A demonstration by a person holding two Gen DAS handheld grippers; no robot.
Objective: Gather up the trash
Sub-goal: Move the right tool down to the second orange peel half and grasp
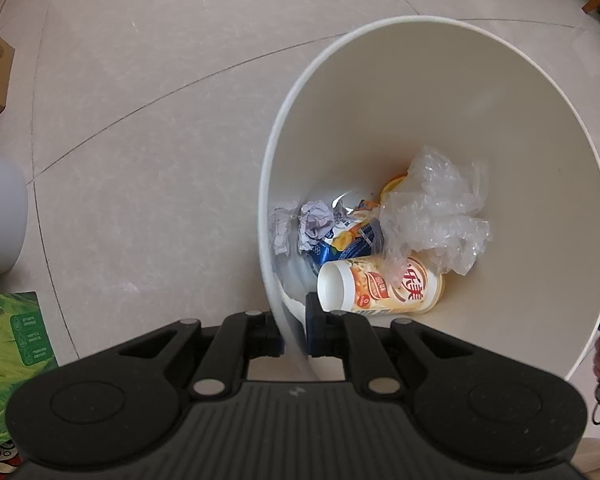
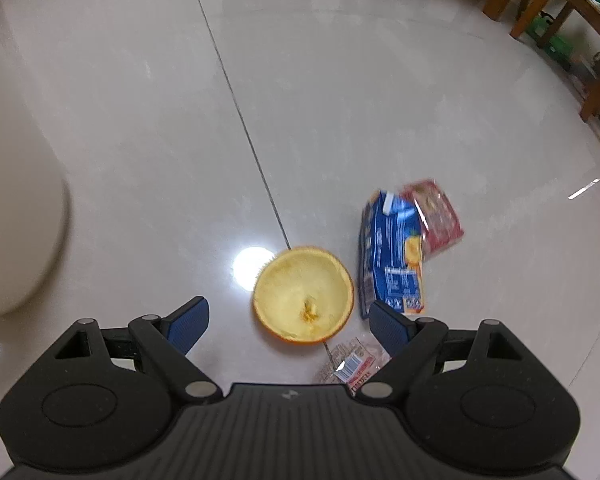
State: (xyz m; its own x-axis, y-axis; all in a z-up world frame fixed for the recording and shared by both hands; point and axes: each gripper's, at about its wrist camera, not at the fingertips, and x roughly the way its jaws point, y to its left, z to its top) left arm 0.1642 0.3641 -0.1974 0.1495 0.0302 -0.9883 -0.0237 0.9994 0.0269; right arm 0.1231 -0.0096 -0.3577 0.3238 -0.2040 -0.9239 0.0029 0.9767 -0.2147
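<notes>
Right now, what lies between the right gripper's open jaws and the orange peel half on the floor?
Only bare glossy floor, as the right wrist view shows. The orange peel half lies just ahead of the right gripper.

Both tools share one build. The left gripper has a matte black plastic body with a ribbed centre panel bearing a small pale zigzag mark, flanked by two rounded housings, each with a shallow circular recess. Black linkage arms with triangular cut-outs run forward, pinned by round silver rivets. The right gripper matches it, and its fingers carry dark blue pads with a fine ribbed texture. The black plastic is faintly speckled with dust.
</notes>
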